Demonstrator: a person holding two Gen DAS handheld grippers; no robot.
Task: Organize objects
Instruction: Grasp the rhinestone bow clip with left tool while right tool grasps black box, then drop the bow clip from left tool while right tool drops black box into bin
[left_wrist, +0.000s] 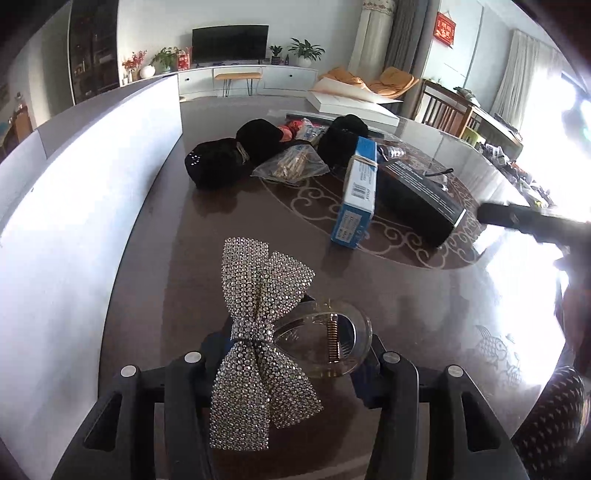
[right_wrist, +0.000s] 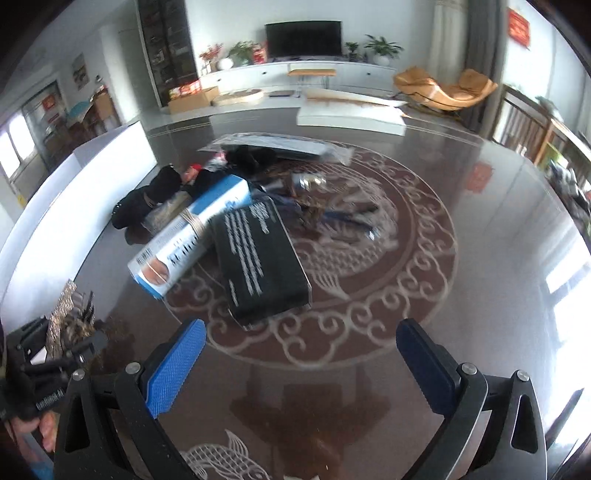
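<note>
Dark glossy table (left_wrist: 406, 295) with pale scroll and fish inlay. Left gripper (left_wrist: 291, 360) — its jaws clamp a clear plastic claw hair clip with a rhinestone-covered silver bow (left_wrist: 264, 321). Beyond: blue-and-white cardboard box (left_wrist: 356, 195) leaning against a long black box (left_wrist: 421, 192), clear bag of pale sticks (left_wrist: 291, 166), black caps (left_wrist: 218, 162) — all well apart from the clip.

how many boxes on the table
2: the blue-and-white box leaning against the black box near the table's middle. More could hide in the clutter behind.

Both wrist cameras look steeply down, sharing the blue box (left_wrist: 356, 195).
</note>
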